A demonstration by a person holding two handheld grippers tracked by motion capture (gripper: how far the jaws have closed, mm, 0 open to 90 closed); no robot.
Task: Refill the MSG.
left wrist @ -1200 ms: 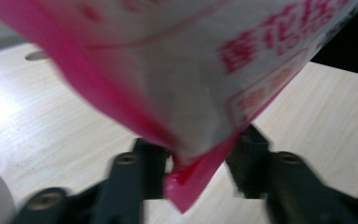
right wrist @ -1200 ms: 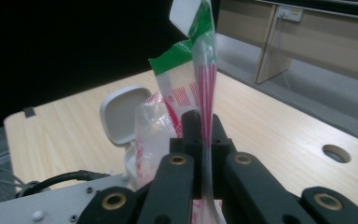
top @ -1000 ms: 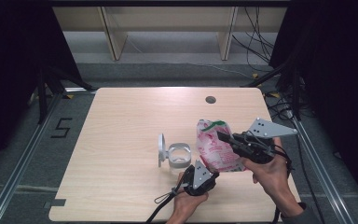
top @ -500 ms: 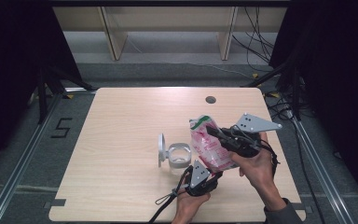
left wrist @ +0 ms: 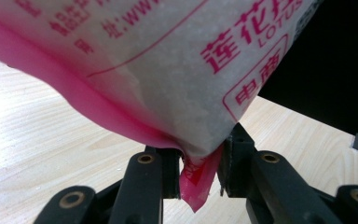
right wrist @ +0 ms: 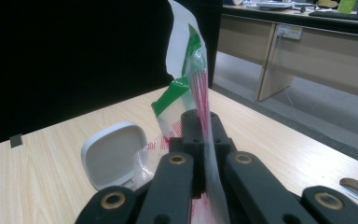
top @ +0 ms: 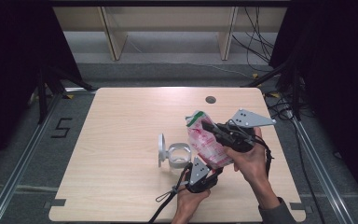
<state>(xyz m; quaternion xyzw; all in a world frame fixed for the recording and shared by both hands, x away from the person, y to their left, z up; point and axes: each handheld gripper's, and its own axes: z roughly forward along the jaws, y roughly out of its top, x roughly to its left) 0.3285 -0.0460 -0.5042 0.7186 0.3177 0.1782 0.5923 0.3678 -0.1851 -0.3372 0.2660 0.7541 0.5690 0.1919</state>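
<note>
I've got the pink-and-white printed plastic bag of white granules (top: 205,142) held above the wooden table (top: 116,140), tilted toward the clear jar with its white lid open (top: 179,155), likely for pouring. Right gripper (right wrist: 200,126) is clamped on the bag's upper film to steer; left gripper (left wrist: 198,161) pinches the bottom corner to tip it.

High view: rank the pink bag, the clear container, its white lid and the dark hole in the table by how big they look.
1. Pink bag, held up nearer the camera, so its lead may be overstated.
2. Clear container.
3. White lid, seen edge-on, so unsure against the container.
4. Dark hole.
</note>
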